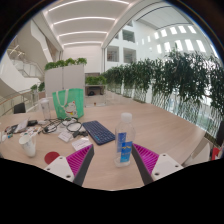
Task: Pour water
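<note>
A clear plastic water bottle (124,138) with a blue label and white cap stands upright on the wooden table (160,125). It stands between my gripper's (113,160) two magenta-padded fingers, nearer the right finger (146,158), with a gap on each side. The left finger (79,160) is well apart from it. The gripper is open and holds nothing. A small white cup (29,145) stands on the table off to the left of the fingers.
A dark keyboard (98,131) lies just beyond the left finger. Further left are cables, white papers (66,133) and a green bag (69,102). A row of potted plants (165,75) lines the far right side.
</note>
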Demonstrator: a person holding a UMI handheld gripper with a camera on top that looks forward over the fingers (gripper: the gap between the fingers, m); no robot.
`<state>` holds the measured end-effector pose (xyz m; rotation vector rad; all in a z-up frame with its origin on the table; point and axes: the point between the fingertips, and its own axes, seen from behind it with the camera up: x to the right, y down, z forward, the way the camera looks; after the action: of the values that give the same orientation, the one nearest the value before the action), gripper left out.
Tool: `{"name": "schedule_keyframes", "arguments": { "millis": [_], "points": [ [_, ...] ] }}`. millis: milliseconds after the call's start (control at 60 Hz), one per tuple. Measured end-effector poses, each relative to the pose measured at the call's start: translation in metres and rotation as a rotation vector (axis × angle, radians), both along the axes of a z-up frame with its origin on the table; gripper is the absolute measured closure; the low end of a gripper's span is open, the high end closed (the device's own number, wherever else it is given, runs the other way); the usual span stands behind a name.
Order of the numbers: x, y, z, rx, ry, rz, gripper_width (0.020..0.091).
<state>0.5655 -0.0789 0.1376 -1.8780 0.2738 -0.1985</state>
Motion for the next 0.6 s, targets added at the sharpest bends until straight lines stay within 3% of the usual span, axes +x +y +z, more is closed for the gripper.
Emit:
{"name": "schedule_keyframes", "arguments": {
  "millis": [217, 300, 333, 383, 483, 600],
  "points": [
    [0.057, 0.074, -0.06, -0.046, -0.017, -0.002, 0.0274],
    [0.066, 0.096, -0.063, -0.018, -0.04, 0.008, 0.0289],
    [0.072, 0.101, -0.063, -0.003, -0.062, -0.003, 0.0361],
    [0.08, 0.109, -0.067, 0.0, -0.081, -0.032, 0.059],
    [0.089, 0.117, -0.069, 0.028, -0.07, -0.098, 0.0644],
    [0.089, 0.124, -0.069, 0.044, -0.027, -0.106, 0.0677]
  ]
}}
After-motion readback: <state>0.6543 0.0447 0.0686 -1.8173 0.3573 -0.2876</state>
